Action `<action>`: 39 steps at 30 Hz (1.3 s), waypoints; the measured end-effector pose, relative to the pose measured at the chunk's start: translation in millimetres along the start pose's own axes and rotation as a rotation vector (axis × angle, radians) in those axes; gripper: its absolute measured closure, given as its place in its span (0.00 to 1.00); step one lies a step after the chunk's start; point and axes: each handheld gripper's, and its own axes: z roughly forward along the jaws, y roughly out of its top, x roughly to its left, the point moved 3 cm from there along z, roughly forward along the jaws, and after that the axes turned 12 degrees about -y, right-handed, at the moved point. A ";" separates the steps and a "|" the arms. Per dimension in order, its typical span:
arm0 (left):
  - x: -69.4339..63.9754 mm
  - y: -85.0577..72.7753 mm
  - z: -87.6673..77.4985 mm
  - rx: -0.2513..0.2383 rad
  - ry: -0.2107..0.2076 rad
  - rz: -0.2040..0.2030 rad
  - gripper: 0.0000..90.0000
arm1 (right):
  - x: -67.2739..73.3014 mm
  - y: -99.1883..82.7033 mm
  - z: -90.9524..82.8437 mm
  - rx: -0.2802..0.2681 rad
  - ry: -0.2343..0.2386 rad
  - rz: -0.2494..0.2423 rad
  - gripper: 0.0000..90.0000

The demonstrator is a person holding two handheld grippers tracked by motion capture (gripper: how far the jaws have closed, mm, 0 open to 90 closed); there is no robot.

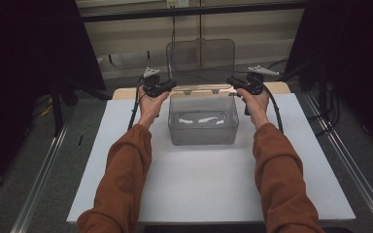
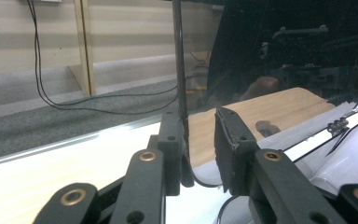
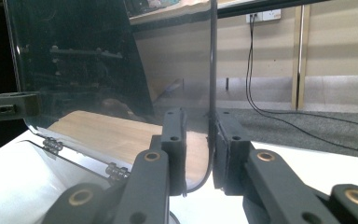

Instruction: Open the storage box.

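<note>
The clear box (image 1: 203,120) sits mid-table, toward the far edge of the white table (image 1: 199,189), and its lid (image 1: 200,57) stands upright on the hinges at the box's back rim. The left claw (image 1: 173,84) pinches the lid's left edge, the right claw (image 1: 230,80) its right edge, each nearly closed on the thin plastic. By my reckoning the lid is at the top of its swing (whether it is headed open or shut I cannot tell), so lowering or releasing it is what remains.

The high view gives the box's inside: just a few pale glints at the bottom. The left gripper view shows that claw (image 2: 200,140) with one pad against the sheet and a gap on the other side; the right gripper view shows its claw (image 3: 200,140) hugging the edge, plus the small hinges (image 3: 51,144).
</note>
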 end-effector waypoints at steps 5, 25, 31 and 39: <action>1.4 0.6 0.8 0.009 -0.001 -0.019 0.81 | -0.2 3.2 2.0 0.036 -0.005 0.011 0.84; 8.2 0.5 10.0 0.072 0.001 -0.132 0.75 | -5.7 2.2 11.9 0.138 -0.012 0.164 0.84; 9.6 -2.5 11.9 0.086 0.009 -0.141 0.72 | -7.4 -0.6 14.3 0.162 -0.020 0.186 0.83; 11.1 -3.8 12.2 0.102 0.013 -0.170 0.71 | -8.6 -4.2 16.8 0.177 -0.025 0.219 0.82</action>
